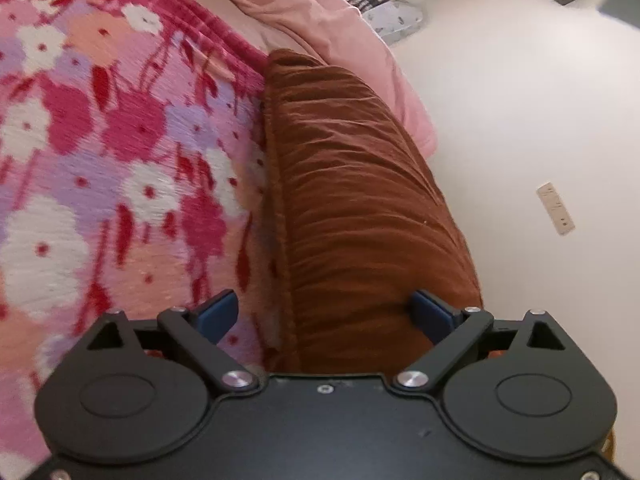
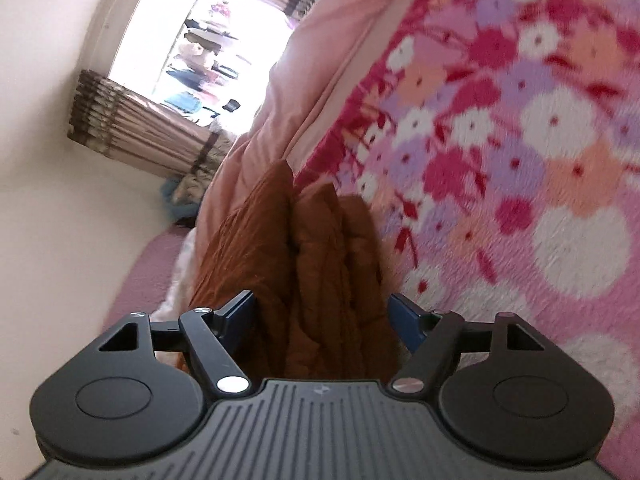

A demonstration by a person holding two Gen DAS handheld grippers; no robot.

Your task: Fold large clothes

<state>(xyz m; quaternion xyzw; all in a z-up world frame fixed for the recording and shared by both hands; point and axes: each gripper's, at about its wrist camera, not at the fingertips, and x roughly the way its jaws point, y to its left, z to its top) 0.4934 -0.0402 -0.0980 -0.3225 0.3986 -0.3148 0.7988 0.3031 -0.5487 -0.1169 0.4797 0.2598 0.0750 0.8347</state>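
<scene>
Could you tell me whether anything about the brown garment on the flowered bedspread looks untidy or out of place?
The rust-brown crinkled garment is bunched into uneven upright folds rather than lying flat on the pink flowered bedspread. The left gripper and right gripper straddle it with jaws open, not gripping.

**Bed carrying a brown garment**

A flowered blanket is covering the bed. A folded brown garment is lying on it, stretching away straight ahead of each claw, with a pink quilt bunching beyond.

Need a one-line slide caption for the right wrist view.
Right gripper open around bunched rust-brown garment on the floral blanket, pink quilt and curtained window behind.
</scene>
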